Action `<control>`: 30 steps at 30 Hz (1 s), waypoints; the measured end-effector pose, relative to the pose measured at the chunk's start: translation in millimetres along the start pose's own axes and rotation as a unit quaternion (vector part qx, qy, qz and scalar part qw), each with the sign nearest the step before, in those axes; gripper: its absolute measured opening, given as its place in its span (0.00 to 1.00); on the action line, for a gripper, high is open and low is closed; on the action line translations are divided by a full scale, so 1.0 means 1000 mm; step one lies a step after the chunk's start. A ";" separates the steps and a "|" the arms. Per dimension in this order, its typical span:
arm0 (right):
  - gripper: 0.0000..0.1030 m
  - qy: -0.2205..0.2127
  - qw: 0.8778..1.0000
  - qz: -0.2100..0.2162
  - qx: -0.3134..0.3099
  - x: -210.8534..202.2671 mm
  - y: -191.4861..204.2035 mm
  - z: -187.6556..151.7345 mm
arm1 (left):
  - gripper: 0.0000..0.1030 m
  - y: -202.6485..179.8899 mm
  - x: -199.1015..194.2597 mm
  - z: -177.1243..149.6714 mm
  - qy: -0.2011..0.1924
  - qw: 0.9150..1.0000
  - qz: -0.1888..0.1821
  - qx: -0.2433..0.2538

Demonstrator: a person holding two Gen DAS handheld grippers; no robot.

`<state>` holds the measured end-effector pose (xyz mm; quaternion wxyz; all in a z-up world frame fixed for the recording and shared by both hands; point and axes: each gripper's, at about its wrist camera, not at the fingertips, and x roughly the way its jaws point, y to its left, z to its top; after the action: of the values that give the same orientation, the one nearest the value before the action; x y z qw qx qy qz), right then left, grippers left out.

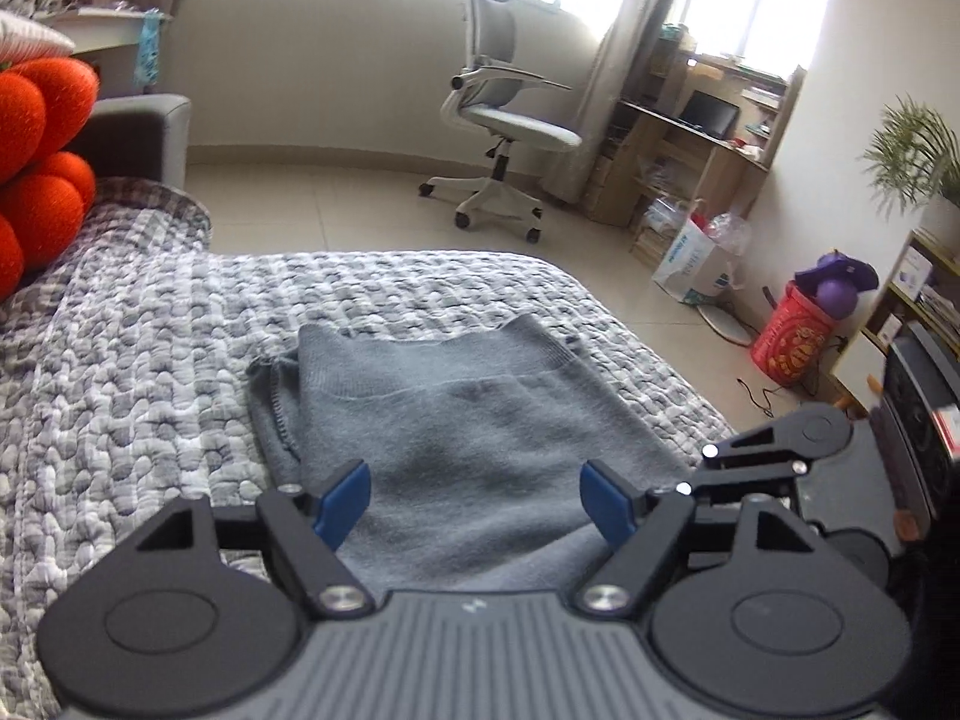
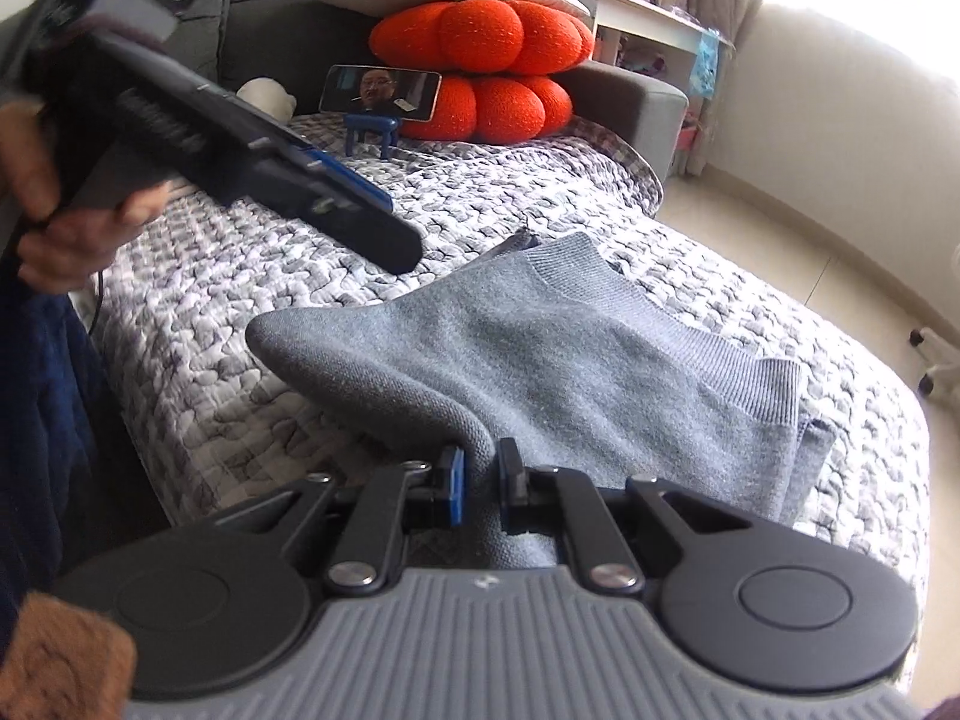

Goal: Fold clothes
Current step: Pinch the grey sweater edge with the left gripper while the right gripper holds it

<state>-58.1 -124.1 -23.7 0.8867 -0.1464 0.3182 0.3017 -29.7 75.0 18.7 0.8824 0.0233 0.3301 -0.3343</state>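
I could read no words or numbers. The print on the white box (image 1: 690, 258) and the red bucket (image 1: 792, 342) on the floor was too blurred.

A grey quilted bed (image 2: 198, 312) carries a grey sweater (image 2: 570, 360), orange cushions (image 2: 480, 60) and phone stand (image 2: 372, 129).

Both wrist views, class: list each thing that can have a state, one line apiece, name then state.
Grey sweater: partly folded on the bed, near edge lifted.
Right gripper: shut on a fold of the sweater.
Left gripper: open, above the sweater, holding nothing.
Phone: screen on, propped on a blue stand.
Office chair: unoccupied.
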 end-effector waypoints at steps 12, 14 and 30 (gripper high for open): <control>0.10 0.007 1.000 0.017 0.022 -0.001 -0.012 0.003 | 0.83 -0.048 0.012 -0.022 0.038 0.984 0.000 0.174; 0.10 0.003 1.000 0.016 0.023 -0.003 -0.012 0.004 | 0.83 -0.054 0.019 -0.027 0.054 0.978 0.016 0.201; 0.13 0.009 1.000 0.013 -0.010 -0.009 -0.006 -0.005 | 0.21 -0.037 0.031 -0.023 0.082 0.982 0.050 0.162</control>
<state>-61.9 -135.0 -21.5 0.8782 -0.1535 0.3255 0.3152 -48.1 34.1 -11.2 0.8525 0.2100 0.3410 -0.3360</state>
